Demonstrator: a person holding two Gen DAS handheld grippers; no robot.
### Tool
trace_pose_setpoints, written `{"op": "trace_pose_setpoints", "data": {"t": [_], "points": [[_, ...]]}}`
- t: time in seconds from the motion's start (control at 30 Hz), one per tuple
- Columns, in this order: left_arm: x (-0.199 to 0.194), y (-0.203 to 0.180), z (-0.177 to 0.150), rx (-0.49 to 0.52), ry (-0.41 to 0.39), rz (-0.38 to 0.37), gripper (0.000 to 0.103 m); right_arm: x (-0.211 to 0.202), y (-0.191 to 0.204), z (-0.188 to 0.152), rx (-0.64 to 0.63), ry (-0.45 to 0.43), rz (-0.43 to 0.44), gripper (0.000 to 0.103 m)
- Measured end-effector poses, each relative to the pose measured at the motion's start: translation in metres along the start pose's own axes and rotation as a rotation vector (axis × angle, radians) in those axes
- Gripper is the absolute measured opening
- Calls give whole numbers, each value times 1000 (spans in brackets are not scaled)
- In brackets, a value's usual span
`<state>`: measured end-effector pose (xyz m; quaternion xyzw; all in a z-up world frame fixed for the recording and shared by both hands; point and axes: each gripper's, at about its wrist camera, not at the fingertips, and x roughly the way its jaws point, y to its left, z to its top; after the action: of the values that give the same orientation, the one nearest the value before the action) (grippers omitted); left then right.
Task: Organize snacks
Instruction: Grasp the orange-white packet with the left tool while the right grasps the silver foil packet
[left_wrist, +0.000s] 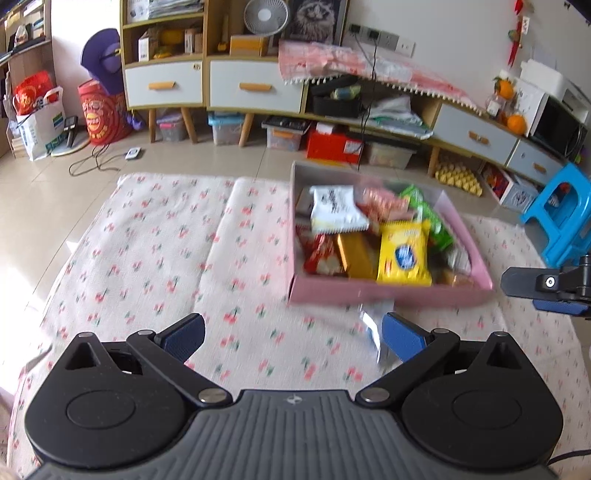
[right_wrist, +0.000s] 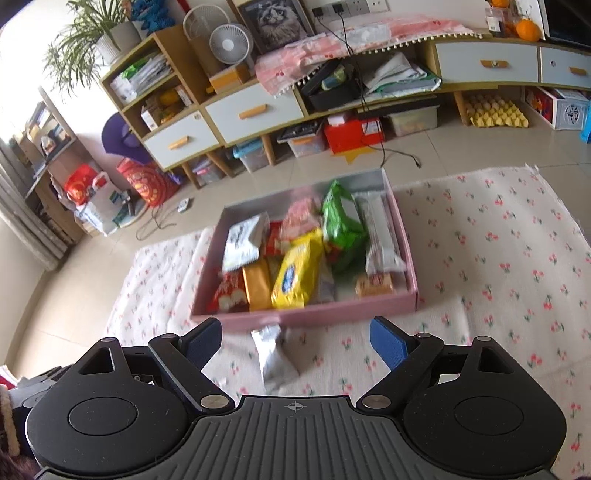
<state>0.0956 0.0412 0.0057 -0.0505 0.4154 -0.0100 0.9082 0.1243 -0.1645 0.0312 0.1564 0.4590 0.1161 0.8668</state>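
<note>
A pink box (left_wrist: 388, 293) (right_wrist: 314, 314) full of snack packets stands on the cherry-print cloth (left_wrist: 166, 258) (right_wrist: 498, 258). Inside lie a yellow packet (left_wrist: 404, 253) (right_wrist: 295, 273), a white packet (left_wrist: 336, 210) (right_wrist: 243, 240), a green packet (right_wrist: 341, 221) and others. A silver-white packet (right_wrist: 273, 354) (left_wrist: 373, 328) lies on the cloth just in front of the box. My left gripper (left_wrist: 293, 334) is open and empty, above the cloth, left of the box. My right gripper (right_wrist: 295, 338) is open and empty, above the silver-white packet; it also shows at the right edge of the left wrist view (left_wrist: 546, 291).
A low cabinet with drawers (left_wrist: 255, 86) (right_wrist: 255, 107) and storage boxes under it lines the far wall. A blue stool (left_wrist: 561, 214) stands to the right of the cloth. Cables lie on the tiled floor (left_wrist: 96, 162).
</note>
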Motion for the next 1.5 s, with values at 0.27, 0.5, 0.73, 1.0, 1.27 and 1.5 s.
{"op": "trace_pose_setpoints", "data": {"t": [0.27,0.5,0.73,1.0,1.27,1.5], "points": [[-6,12,-29,38,59,3,102,3,-7,-41,-6,61,-22,93],[-4,25,-54,27,181,-19,100,13,-2,-69,-130,100,-86,93],[-3,28,-76,64,272,-41,93,24,-6,-88,-165,160,-103,93],[3,32,-88,65,347,-52,79,29,-7,-89,-142,165,-117,93],[1,26,-90,137,337,-24,55,39,7,-91,-187,173,-113,93],[3,24,-87,173,298,-7,40,48,19,-90,-201,162,-82,93]]}}
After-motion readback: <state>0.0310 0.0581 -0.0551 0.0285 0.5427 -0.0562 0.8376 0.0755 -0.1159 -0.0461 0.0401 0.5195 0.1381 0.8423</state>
